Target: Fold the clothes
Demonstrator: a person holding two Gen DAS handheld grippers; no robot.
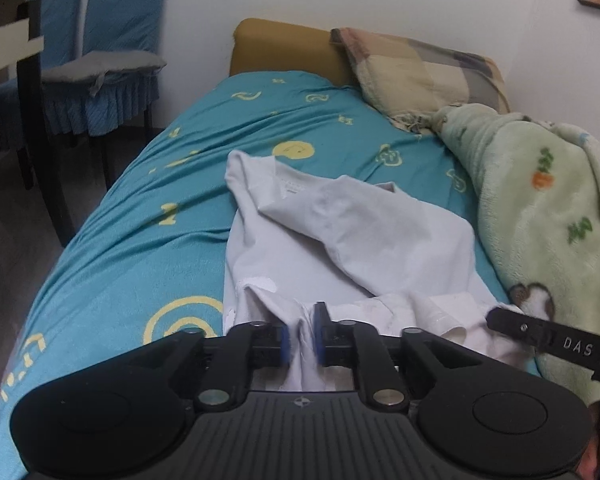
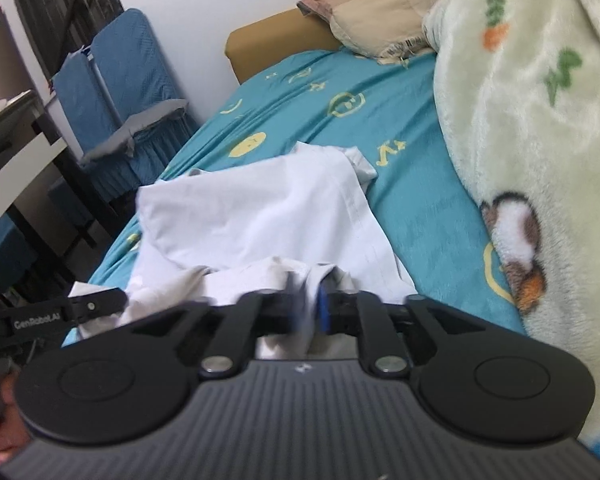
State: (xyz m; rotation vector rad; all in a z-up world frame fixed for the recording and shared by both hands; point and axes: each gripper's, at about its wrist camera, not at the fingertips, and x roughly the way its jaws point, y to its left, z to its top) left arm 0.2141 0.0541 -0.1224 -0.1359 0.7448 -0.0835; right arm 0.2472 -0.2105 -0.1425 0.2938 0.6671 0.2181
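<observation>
A white shirt (image 1: 340, 232) lies rumpled on the teal bed sheet (image 1: 148, 240), partly folded over itself. My left gripper (image 1: 302, 336) is shut on the shirt's near edge, with cloth pinched between the blue pads. My right gripper (image 2: 308, 312) is shut on the same near edge of the white shirt (image 2: 260, 208), further right. The right gripper's finger shows in the left wrist view (image 1: 540, 334), and the left gripper's finger shows in the right wrist view (image 2: 80, 308).
A pale green fleece blanket (image 1: 548, 208) is heaped along the bed's right side, also large in the right wrist view (image 2: 532, 120). A patchwork pillow (image 1: 420, 68) leans on the mustard headboard (image 1: 284, 48). Blue-covered chairs (image 1: 100, 60) and a dark table stand left of the bed.
</observation>
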